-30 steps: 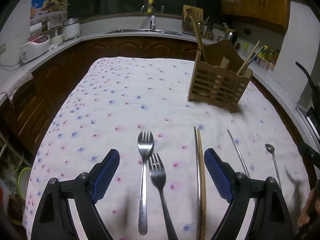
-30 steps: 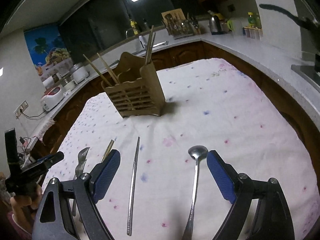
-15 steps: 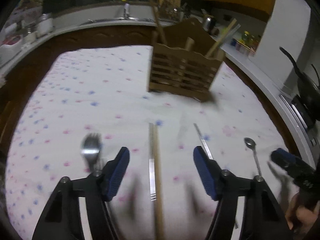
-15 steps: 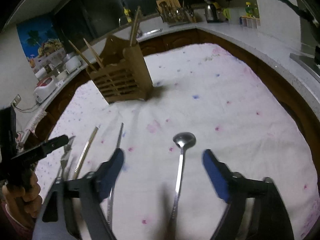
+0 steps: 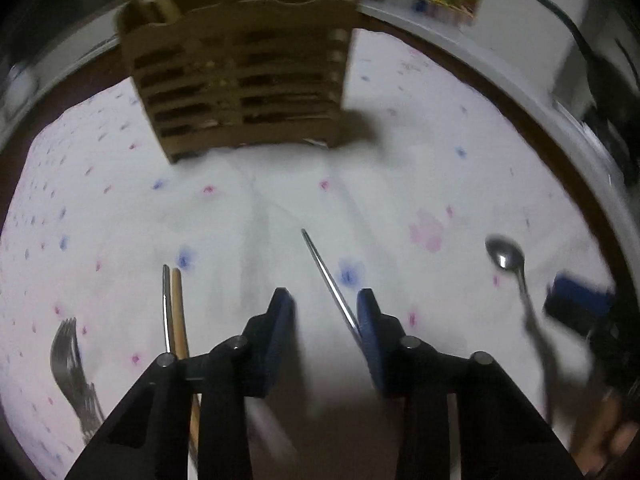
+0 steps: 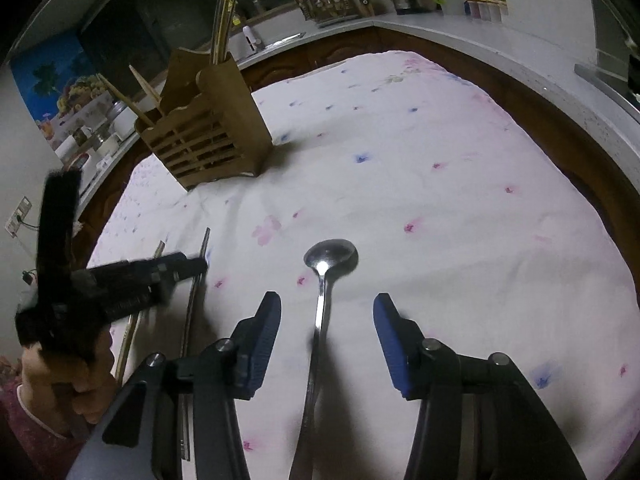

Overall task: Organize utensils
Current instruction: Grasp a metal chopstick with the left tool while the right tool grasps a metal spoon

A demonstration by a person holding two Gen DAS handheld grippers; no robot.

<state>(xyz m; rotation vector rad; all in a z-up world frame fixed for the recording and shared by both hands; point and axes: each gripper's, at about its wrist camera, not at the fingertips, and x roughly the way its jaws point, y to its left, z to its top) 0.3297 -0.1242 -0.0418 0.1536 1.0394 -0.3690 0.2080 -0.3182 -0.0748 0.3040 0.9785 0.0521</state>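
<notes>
Both hands are at the pick-up step. The left gripper (image 5: 324, 300) is closing its half-narrowed jaws around a metal chopstick (image 5: 326, 276) that seems, through the blur, to lie against the right-hand pad, not yet pinched. The right gripper (image 6: 326, 320) is closing wider jaws over the spoon (image 6: 322, 300), whose handle runs midway between the pads, untouched. Next, each must finish its squeeze, then lift toward the wooden holder (image 6: 204, 136) beyond the fingertips.

The tablecloth (image 6: 440, 184) was white with pink and blue flowers. The utensil holder (image 6: 208, 140) was brown wood; the spoon (image 6: 330, 258) silver; the fingers (image 6: 260, 340) blue.
</notes>
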